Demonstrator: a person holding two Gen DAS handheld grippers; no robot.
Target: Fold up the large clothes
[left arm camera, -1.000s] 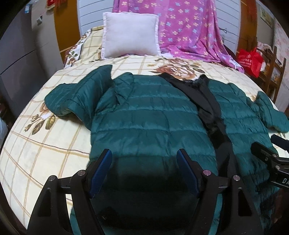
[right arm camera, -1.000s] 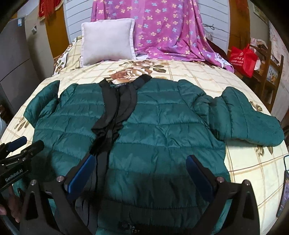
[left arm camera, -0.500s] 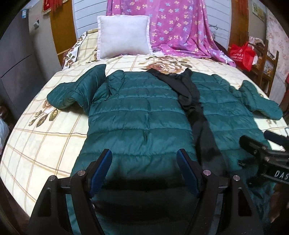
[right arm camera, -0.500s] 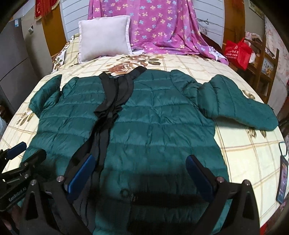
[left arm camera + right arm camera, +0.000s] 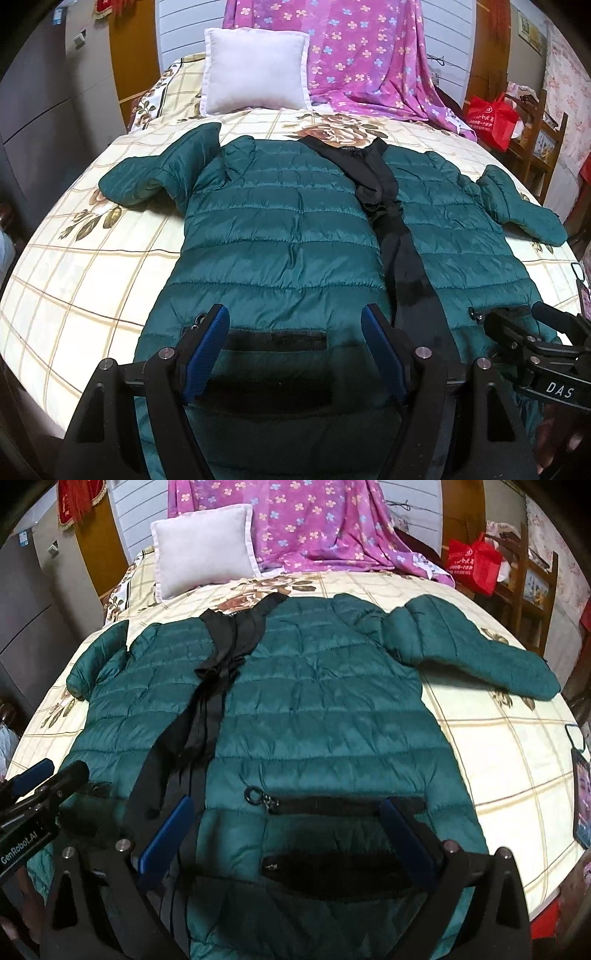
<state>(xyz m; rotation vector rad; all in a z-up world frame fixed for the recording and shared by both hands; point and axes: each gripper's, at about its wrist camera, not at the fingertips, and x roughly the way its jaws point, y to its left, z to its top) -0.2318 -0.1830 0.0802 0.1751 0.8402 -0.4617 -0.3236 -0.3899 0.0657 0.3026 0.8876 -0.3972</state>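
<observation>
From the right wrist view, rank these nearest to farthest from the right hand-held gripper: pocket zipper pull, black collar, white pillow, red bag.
From the right hand-held gripper:
1. Pocket zipper pull, just ahead on the jacket's lower front.
2. Black collar, at the jacket's top, left of centre.
3. White pillow, at the bed's head, left.
4. Red bag, off the bed, far right.

Jacket hem: the bottom edge of the green jacket (image 5: 280, 236) is hidden behind the left gripper (image 5: 295, 347) and its shadow.
Right sleeve cuff: it ends at the bed's (image 5: 491, 746) far side, its opening not visible.
Phone: a dark device (image 5: 580, 797) is cut off by the right edge.
Red bag print: the lettering on the red bag (image 5: 472, 563) is too small to read.
</observation>
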